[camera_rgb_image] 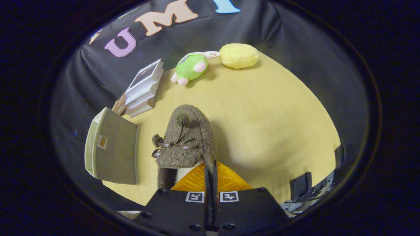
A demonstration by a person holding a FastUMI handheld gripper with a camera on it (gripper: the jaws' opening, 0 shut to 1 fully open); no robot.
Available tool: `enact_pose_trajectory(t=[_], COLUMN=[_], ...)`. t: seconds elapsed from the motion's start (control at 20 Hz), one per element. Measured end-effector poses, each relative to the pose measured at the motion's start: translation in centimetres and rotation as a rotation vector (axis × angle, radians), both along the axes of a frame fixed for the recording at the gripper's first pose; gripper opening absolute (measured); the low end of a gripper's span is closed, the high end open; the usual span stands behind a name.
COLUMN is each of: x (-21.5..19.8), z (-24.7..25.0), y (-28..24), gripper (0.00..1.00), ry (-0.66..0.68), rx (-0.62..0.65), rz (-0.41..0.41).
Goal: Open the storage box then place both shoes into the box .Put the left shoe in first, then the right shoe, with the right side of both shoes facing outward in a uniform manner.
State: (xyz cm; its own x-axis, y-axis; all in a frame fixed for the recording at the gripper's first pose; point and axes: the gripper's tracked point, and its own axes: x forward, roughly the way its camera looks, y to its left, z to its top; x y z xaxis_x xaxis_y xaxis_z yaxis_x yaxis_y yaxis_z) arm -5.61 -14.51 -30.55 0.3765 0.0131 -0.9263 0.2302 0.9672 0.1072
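A brown fuzzy shoe [187, 137] with a dark ribbon bow and two pompoms hangs just ahead of my fingers, toe pointing away, casting a shadow on the yellow wooden table [269, 108] to its right. My gripper [210, 167] is shut on the shoe's right collar edge, and the two fingers stand almost together around the thin rim. The shoe's pale lining shows to the left of the fingers. An olive-grey storage box [115, 149] with a small label stands left of the shoe at the table's edge; I cannot tell whether it is open.
A stack of books [144, 87] sits beyond the box. A green plush toy [190, 67] and a yellow plush cushion [238, 55] lie at the far side of the table. Black clips [303, 185] stick up at the near right edge.
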Motion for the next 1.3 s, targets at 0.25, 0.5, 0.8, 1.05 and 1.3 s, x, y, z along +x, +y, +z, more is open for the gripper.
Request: enact_pose_trajectory(t=[0.25,0.5,0.8,1.05,1.3], x=[1.6,3.2,5.0,6.4,6.4], z=[2.7,5.3,8.3,9.4,7.6], y=[5.0,10.9,19.2,25.8,30.4], gripper=[0.04,0.04,0.03,0.03,0.03], ry=[-0.046,-0.081,-0.131,-0.164,-0.143], rx=[0.033,0.08,0.167,0.223,0.221], rz=[0.006,0.045,0.104,0.154,0.184])
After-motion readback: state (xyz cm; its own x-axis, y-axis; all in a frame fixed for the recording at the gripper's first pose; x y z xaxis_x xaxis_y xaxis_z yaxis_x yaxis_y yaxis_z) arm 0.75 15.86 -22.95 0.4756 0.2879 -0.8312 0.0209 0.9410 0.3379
